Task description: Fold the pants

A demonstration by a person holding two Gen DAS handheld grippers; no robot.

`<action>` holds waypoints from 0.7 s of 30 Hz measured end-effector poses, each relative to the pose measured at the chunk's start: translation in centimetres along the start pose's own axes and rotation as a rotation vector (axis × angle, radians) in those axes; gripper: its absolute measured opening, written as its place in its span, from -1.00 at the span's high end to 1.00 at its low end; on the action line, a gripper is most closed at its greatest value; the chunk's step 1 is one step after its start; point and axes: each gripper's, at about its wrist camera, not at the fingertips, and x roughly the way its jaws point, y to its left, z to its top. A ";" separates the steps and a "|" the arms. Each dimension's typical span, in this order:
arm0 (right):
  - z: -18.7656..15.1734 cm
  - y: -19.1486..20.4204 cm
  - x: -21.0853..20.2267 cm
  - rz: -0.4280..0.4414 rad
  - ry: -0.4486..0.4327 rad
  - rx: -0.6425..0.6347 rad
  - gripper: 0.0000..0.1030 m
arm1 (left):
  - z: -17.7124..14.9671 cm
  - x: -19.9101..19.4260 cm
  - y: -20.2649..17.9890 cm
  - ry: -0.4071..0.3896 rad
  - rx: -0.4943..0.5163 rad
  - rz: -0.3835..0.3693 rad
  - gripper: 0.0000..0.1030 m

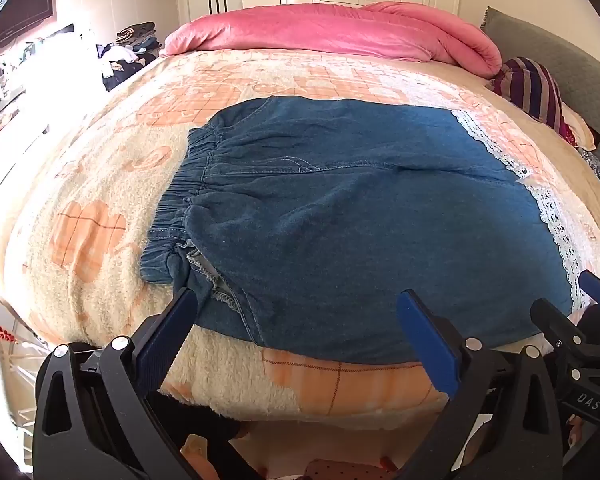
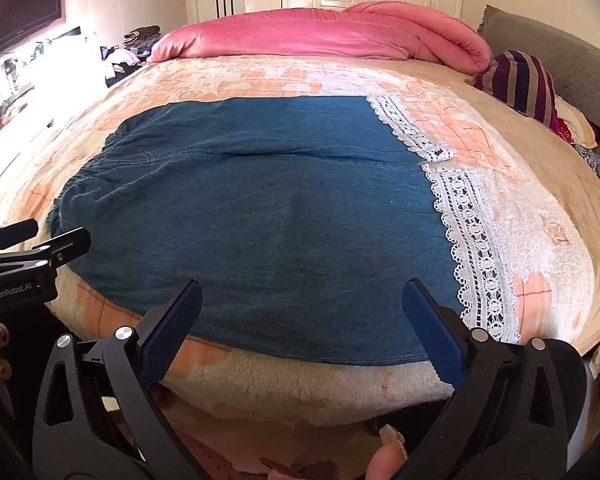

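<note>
Blue denim pants [image 1: 340,216] lie flat across the bed, elastic waistband [image 1: 188,176] to the left and white lace hems [image 1: 556,232] to the right. My left gripper [image 1: 296,304] hovers open over the near edge by the waistband end, nothing between its fingers. In the right wrist view the pants [image 2: 268,216] fill the middle, with the lace hem [image 2: 476,248] on the right. My right gripper [image 2: 300,296] is open above the near edge close to the hem end, holding nothing. Each gripper shows at the edge of the other's view: the right gripper [image 1: 596,292] and the left gripper [image 2: 48,232].
The bed carries a cream and orange fleece blanket [image 1: 100,240]. A rolled pink duvet [image 1: 332,32] lies along the far side. A striped pillow [image 1: 532,88] and grey headboard [image 1: 572,64] are at the right. Clothes pile [image 1: 132,48] and a TV [image 1: 16,16] stand left.
</note>
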 end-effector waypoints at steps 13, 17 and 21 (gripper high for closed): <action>0.0 0.0 0.1 0.002 0.003 0.003 -0.84 | 0.3 0.2 0.2 0.005 0.004 0.021 -0.92; 0.0 0.0 0.0 0.002 0.003 0.002 -0.84 | 0.0 0.3 0.0 0.003 0.002 0.022 -0.92; 0.1 0.1 0.0 0.002 0.003 0.001 -0.84 | 0.0 0.2 0.1 0.003 -0.001 0.018 -0.92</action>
